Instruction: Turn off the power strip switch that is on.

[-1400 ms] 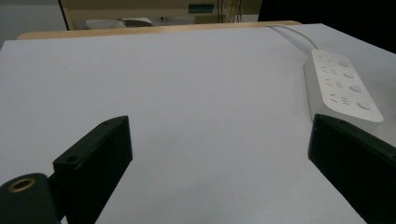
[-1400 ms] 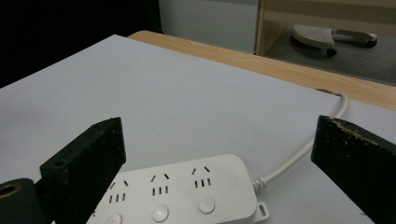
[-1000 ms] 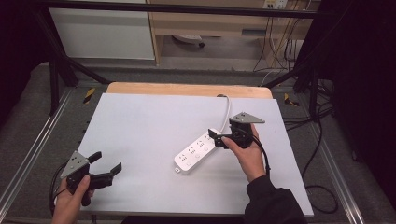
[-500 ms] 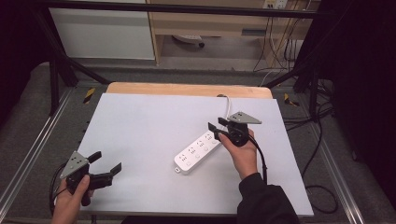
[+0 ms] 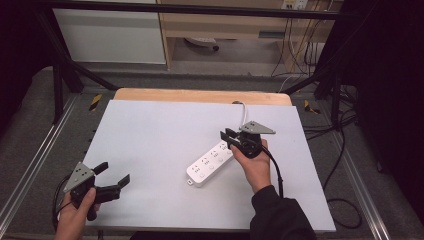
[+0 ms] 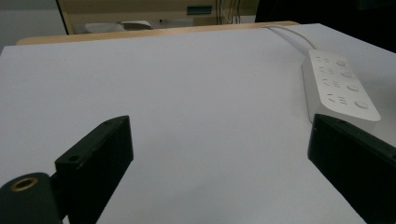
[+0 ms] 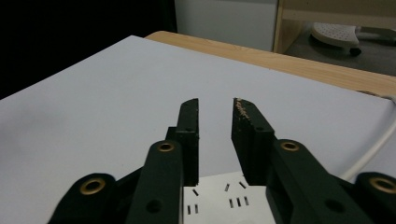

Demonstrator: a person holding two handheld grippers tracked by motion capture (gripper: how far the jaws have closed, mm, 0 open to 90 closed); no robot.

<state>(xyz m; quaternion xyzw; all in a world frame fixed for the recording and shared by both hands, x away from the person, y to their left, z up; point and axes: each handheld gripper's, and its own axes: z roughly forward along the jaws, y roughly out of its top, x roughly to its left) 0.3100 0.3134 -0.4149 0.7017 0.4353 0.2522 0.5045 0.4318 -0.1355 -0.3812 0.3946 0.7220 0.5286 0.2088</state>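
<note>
At the lower left of the high view a hand holds the left gripper (image 5: 111, 176) just above the near edge of the white table (image 5: 150, 135), its jaws spread wide with nothing between them; the left gripper view confirms this, the two black jaws standing far apart at the bottom corners over bare table. Toward the middle right of the high view, the right gripper (image 5: 227, 136) hovers over the far end of the white power strip (image 5: 210, 164), which lies slantwise near the table's centre. The right gripper view shows what the high view cannot: its jaws have just been closing and now stand with a narrow gap, nothing caught between them, the strip's sockets (image 7: 233, 201) showing below them at the bottom edge, mostly cut off. The left gripper view shows the strip (image 6: 340, 86) at its upper right, with round buttons along one side. Farther off, the strip's white cord (image 5: 244, 111) runs to the table's wooden far edge, where its end is hard to follow.
</note>
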